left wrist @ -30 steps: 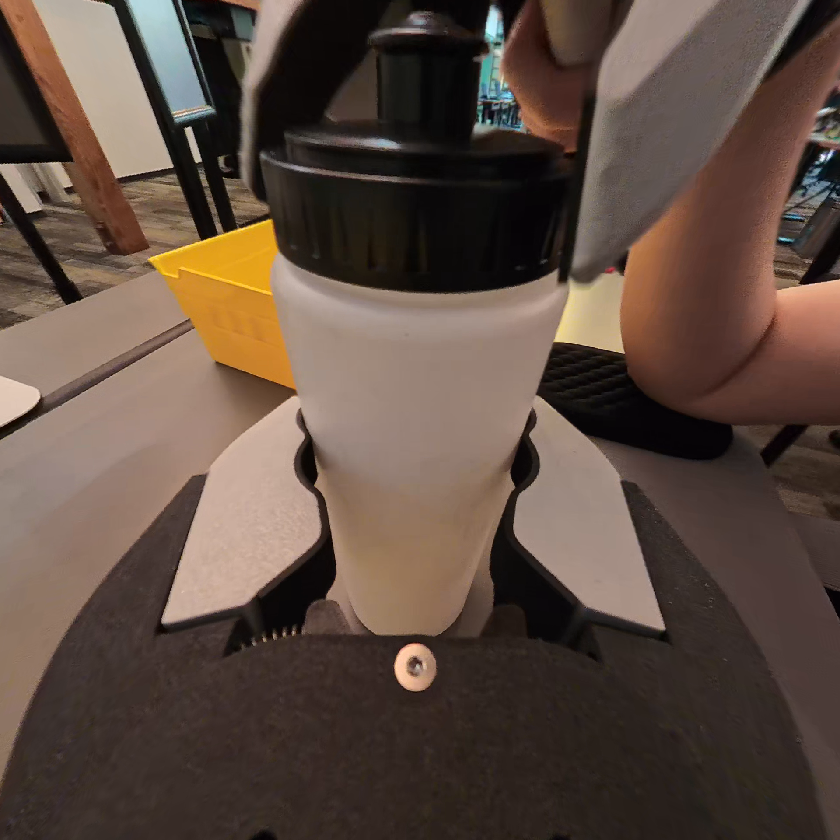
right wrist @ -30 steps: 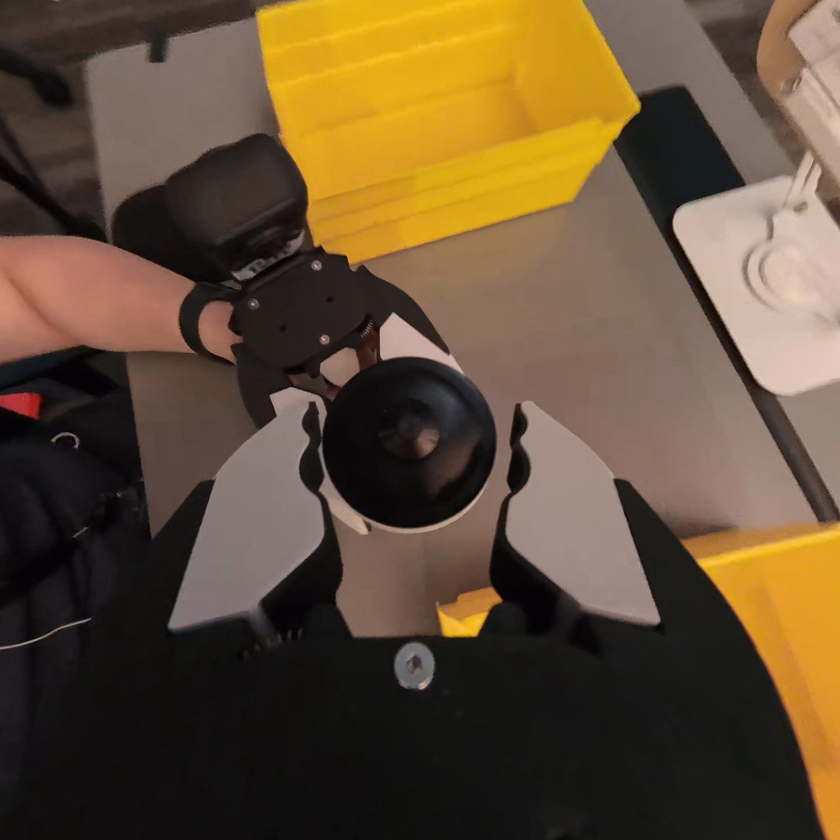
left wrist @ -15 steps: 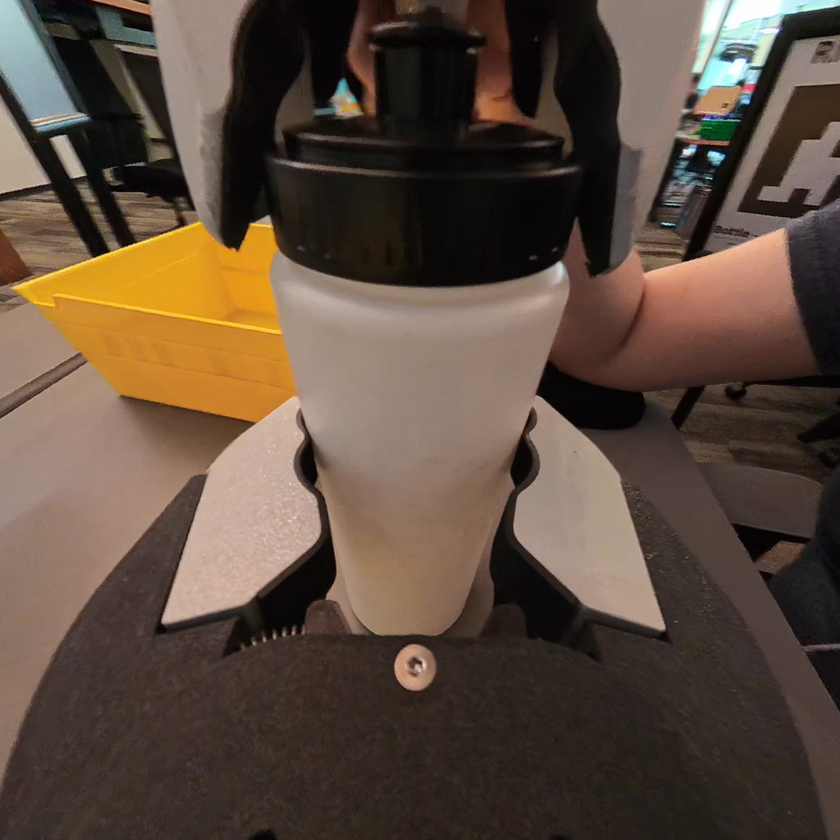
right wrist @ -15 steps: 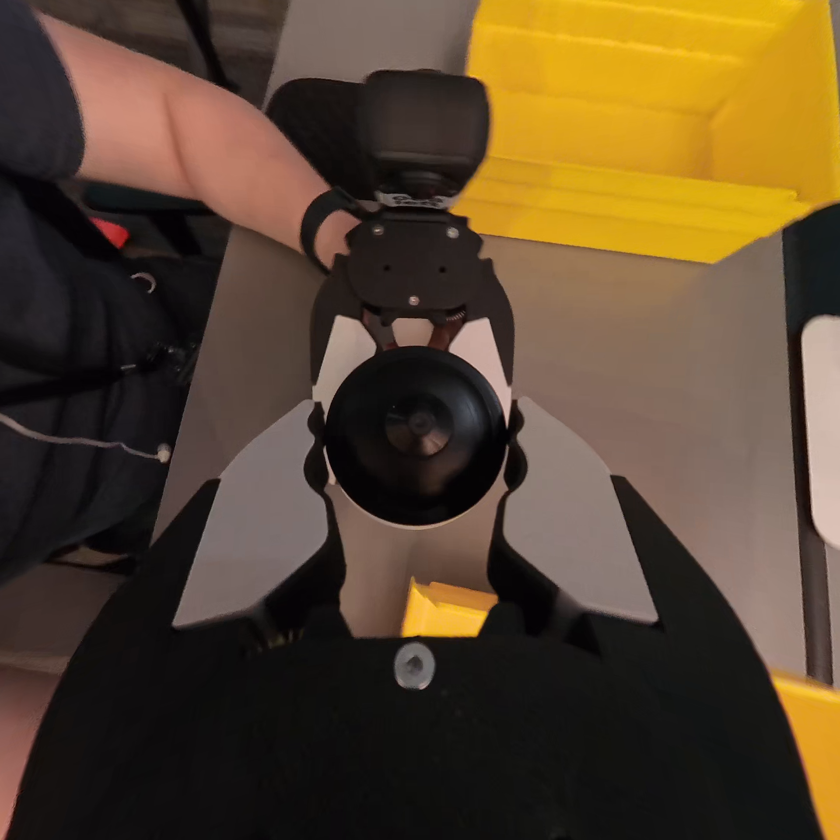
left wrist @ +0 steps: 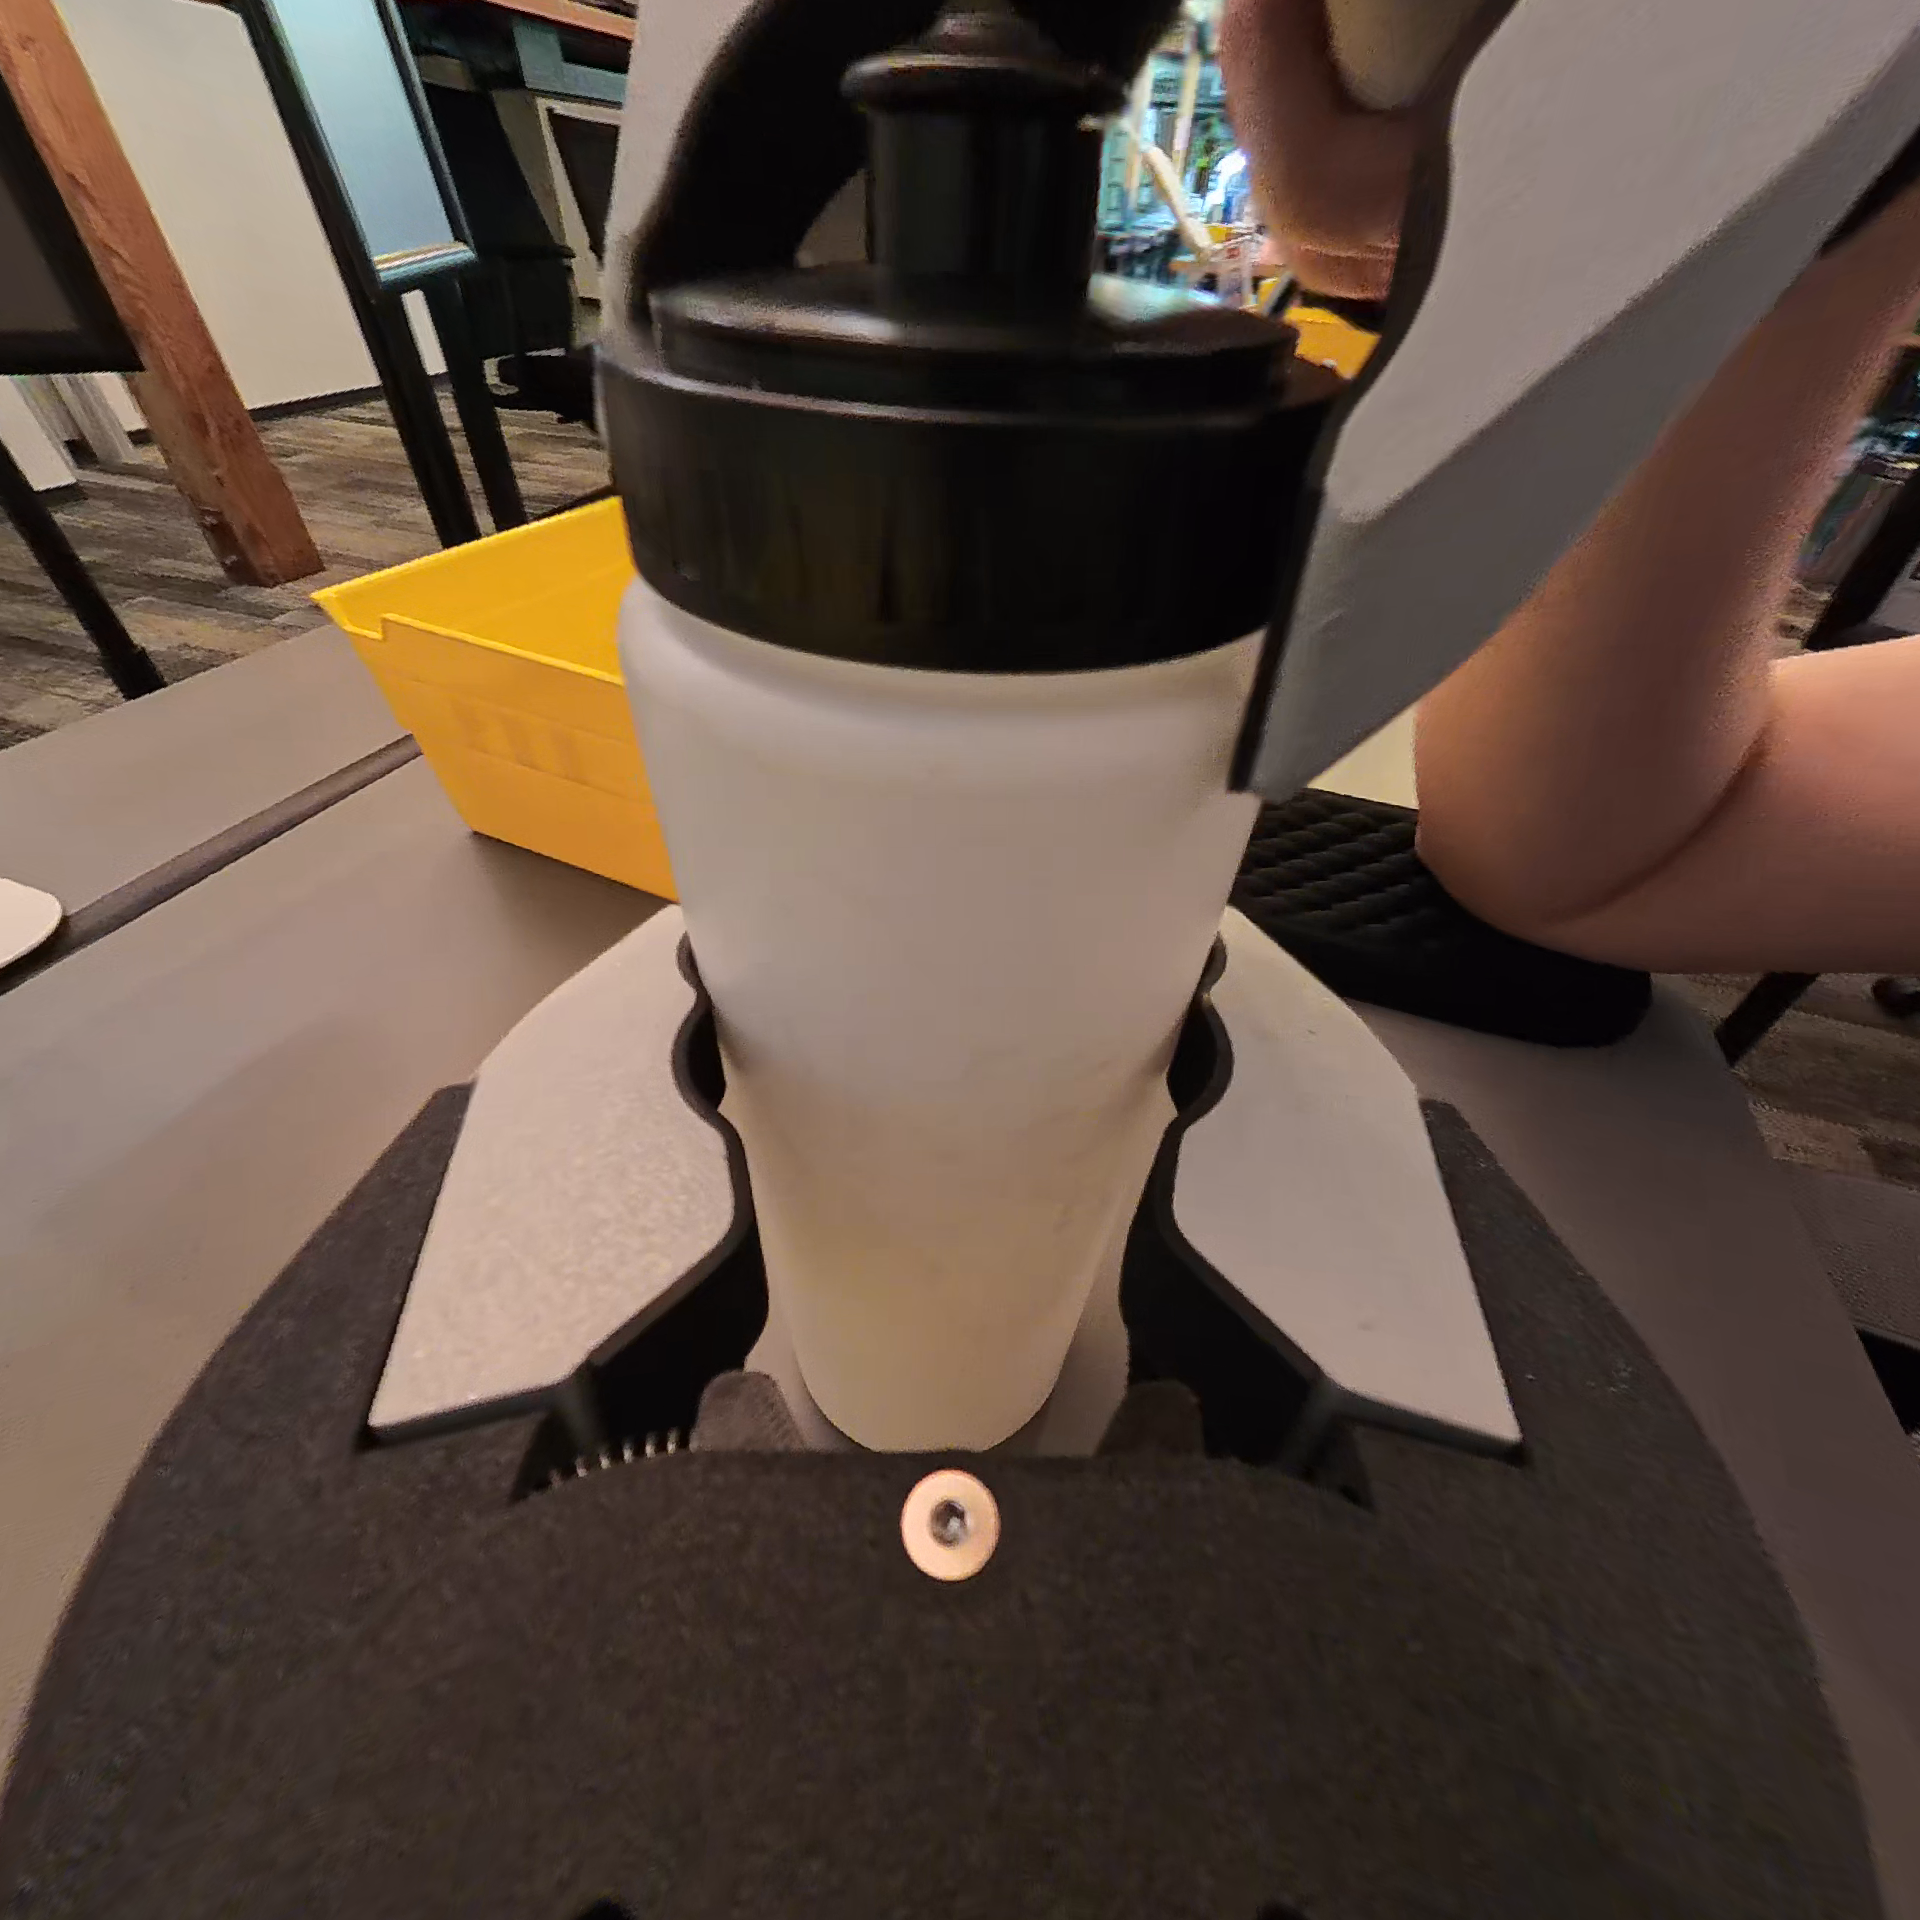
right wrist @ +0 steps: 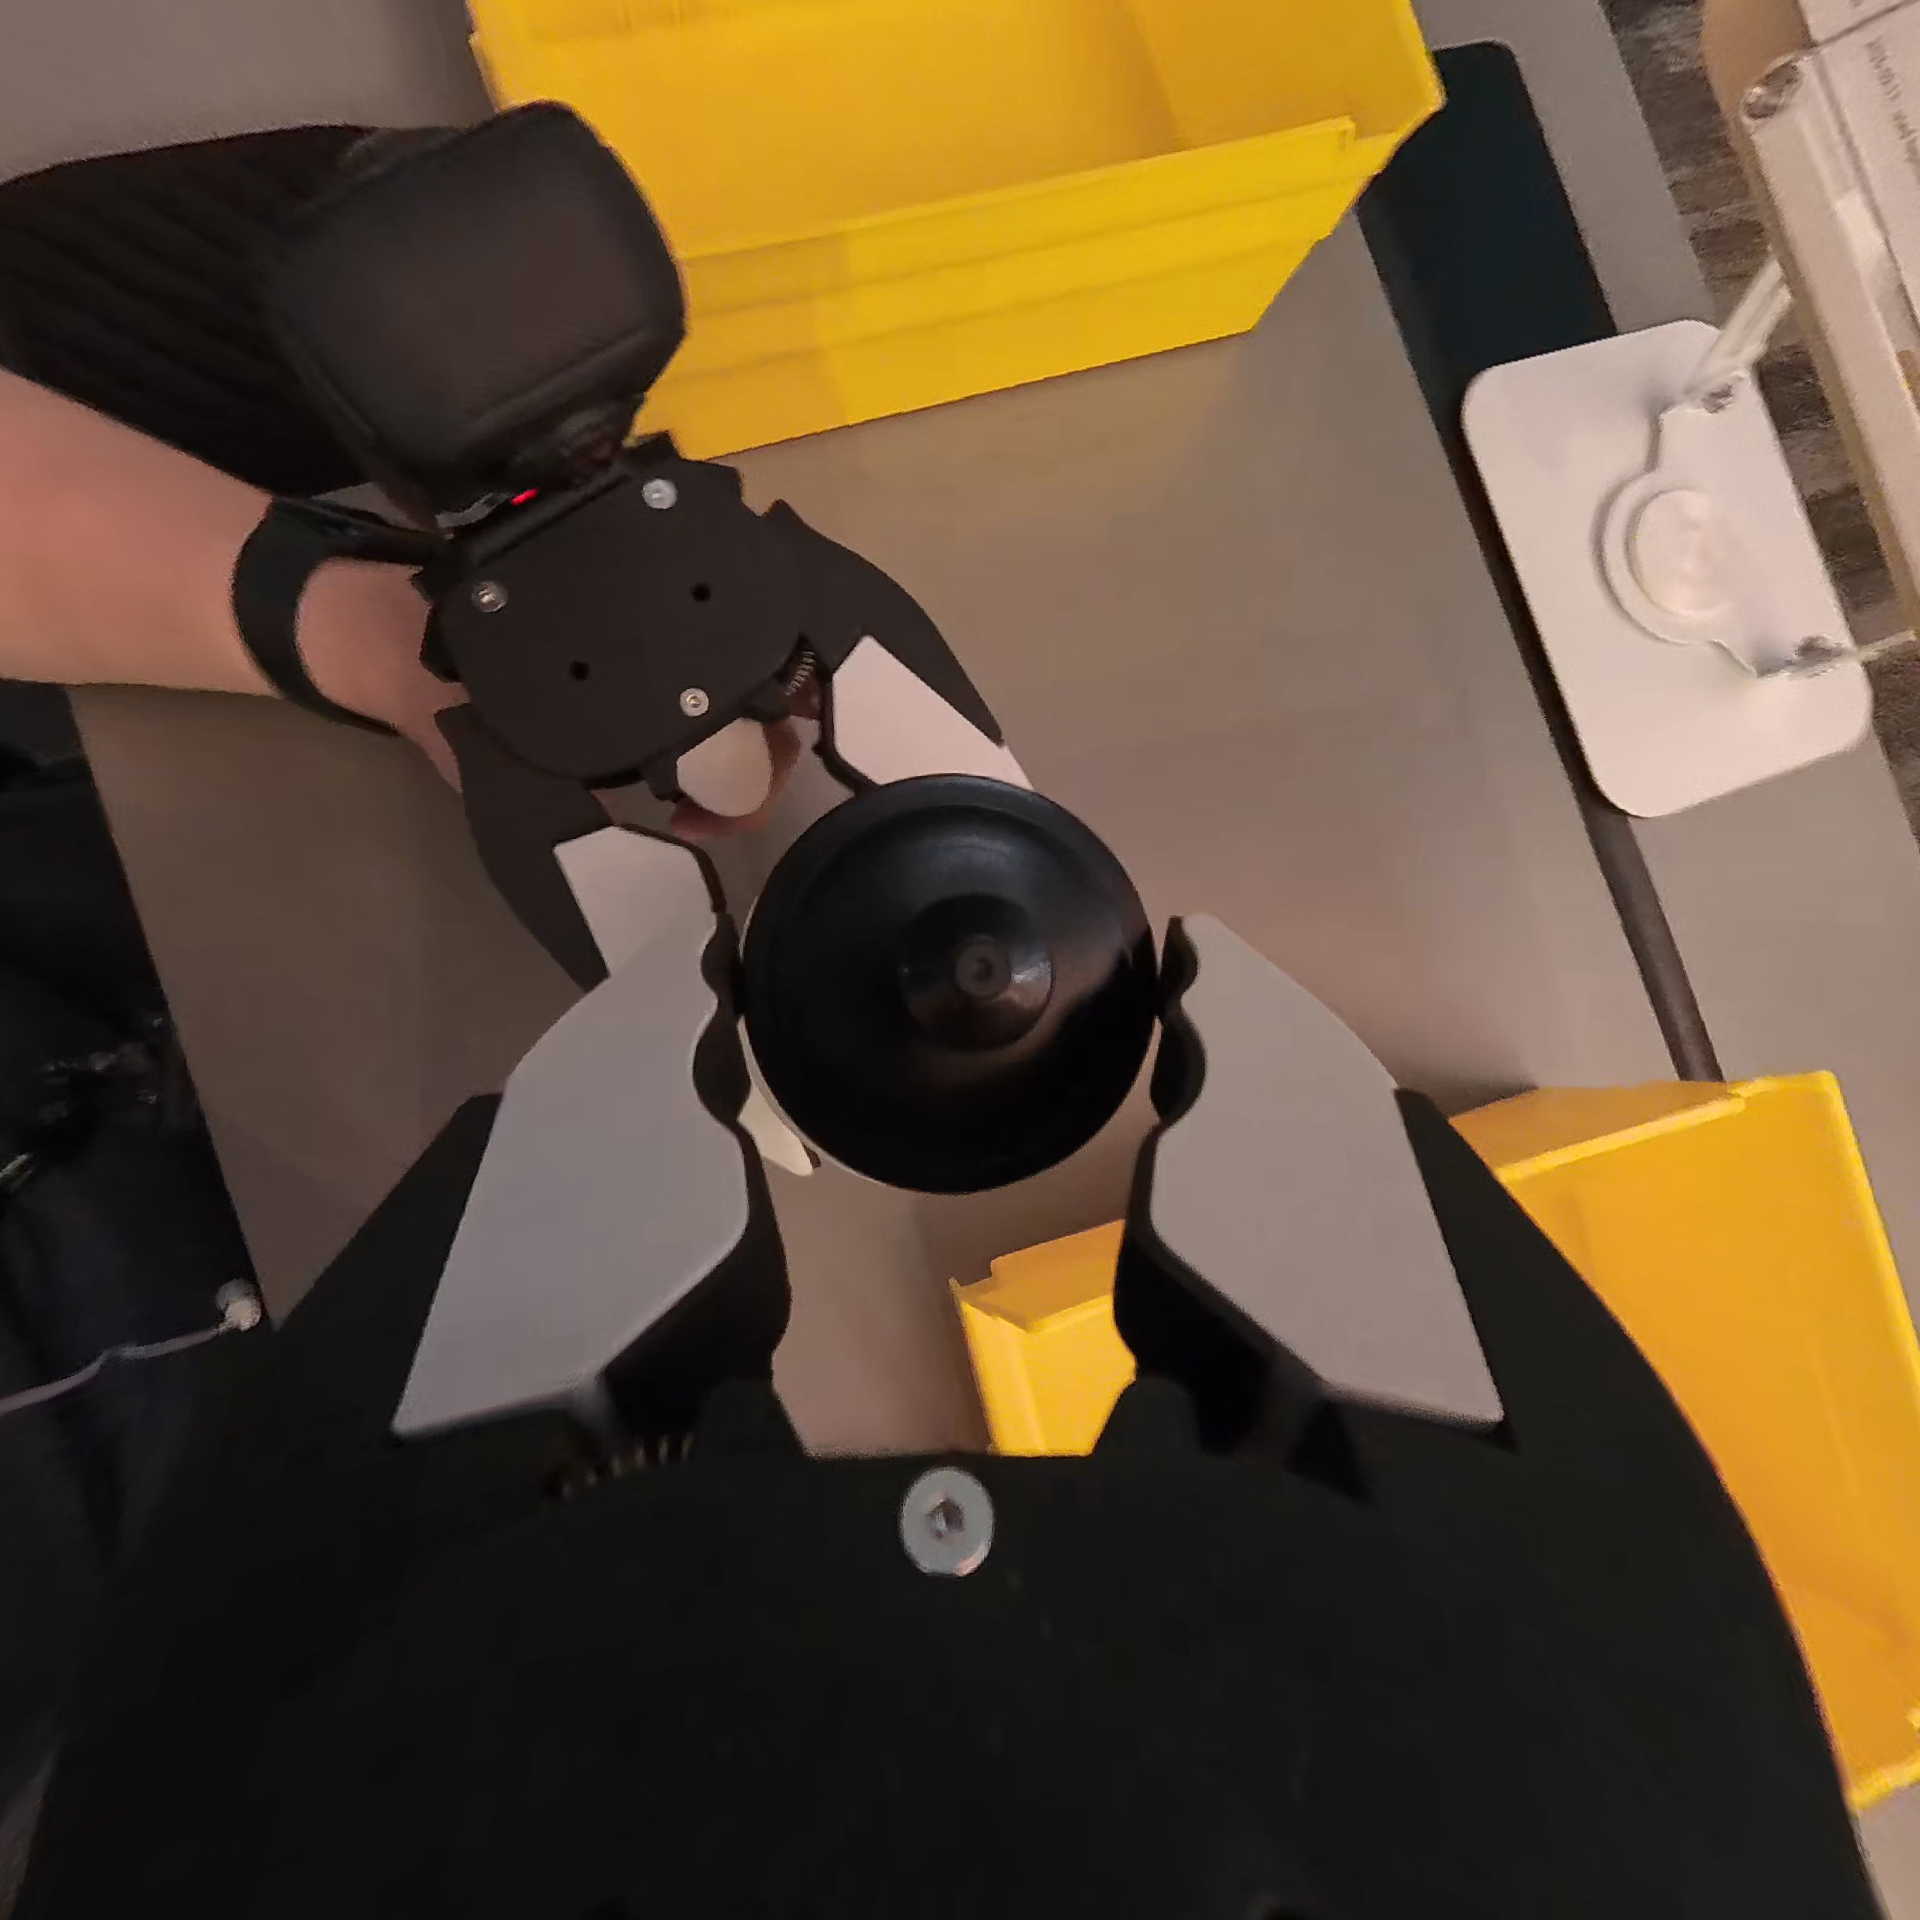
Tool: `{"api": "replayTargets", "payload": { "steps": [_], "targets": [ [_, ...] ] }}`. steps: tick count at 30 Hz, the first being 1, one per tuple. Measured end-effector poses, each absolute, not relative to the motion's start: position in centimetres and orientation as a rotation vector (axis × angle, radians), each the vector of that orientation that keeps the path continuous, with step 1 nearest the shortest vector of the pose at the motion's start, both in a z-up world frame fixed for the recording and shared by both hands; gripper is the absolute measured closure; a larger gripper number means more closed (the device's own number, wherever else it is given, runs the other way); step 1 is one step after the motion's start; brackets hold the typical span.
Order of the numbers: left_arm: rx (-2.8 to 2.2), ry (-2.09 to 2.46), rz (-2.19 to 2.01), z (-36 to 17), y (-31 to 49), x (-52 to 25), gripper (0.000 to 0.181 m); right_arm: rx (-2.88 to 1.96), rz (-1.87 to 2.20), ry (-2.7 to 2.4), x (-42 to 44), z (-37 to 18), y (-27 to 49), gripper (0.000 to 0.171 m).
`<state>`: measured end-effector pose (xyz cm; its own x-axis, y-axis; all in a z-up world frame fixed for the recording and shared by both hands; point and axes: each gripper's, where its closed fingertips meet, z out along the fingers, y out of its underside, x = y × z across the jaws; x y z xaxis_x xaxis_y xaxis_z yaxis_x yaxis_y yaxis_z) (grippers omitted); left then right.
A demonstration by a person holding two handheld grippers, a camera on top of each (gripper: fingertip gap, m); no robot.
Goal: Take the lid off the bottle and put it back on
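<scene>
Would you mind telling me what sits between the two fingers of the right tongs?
The bottle's black lid, seen from above in the right wrist view; both fingers press its rim.

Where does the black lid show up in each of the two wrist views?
Left wrist view: lid in the upper centre, seen side-on, sitting on the white bottle.
Right wrist view: lid at centre, seen from above, between the right tongs.
Shared landmark: the yellow bin behind the bottle.
</scene>
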<state>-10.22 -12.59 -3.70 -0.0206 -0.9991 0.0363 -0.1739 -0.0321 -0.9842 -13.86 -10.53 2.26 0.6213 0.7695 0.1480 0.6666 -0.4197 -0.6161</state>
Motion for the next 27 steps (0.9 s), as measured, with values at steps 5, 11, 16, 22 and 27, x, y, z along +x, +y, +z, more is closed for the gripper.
{"api": "replayTargets", "payload": {
  "steps": [5,11,16,22,27],
  "targets": [
    [-1.277,1.441,-1.258,-3.7,-14.5,-10.2,0.095,-1.946,0.386,-1.538,-14.3,2.3,-12.7,0.093],
    [-1.306,1.4,-1.23,-3.7,-13.9,-10.0,0.095,-1.892,0.44,-1.559,-14.2,2.5,-12.5,0.093],
    [-1.372,1.307,-1.138,-3.7,-12.0,-10.2,0.095,-2.015,0.444,-1.24,-15.3,4.4,-11.8,0.087],
    [-1.394,1.285,-1.116,-3.7,-11.5,-10.3,0.095,-2.135,0.259,-1.101,-14.0,3.3,-10.4,0.095],
    [-1.355,1.348,-1.168,-3.7,-12.7,-10.1,0.096,-2.083,0.299,-1.254,-13.8,3.2,-11.2,0.099]
  ]
}}
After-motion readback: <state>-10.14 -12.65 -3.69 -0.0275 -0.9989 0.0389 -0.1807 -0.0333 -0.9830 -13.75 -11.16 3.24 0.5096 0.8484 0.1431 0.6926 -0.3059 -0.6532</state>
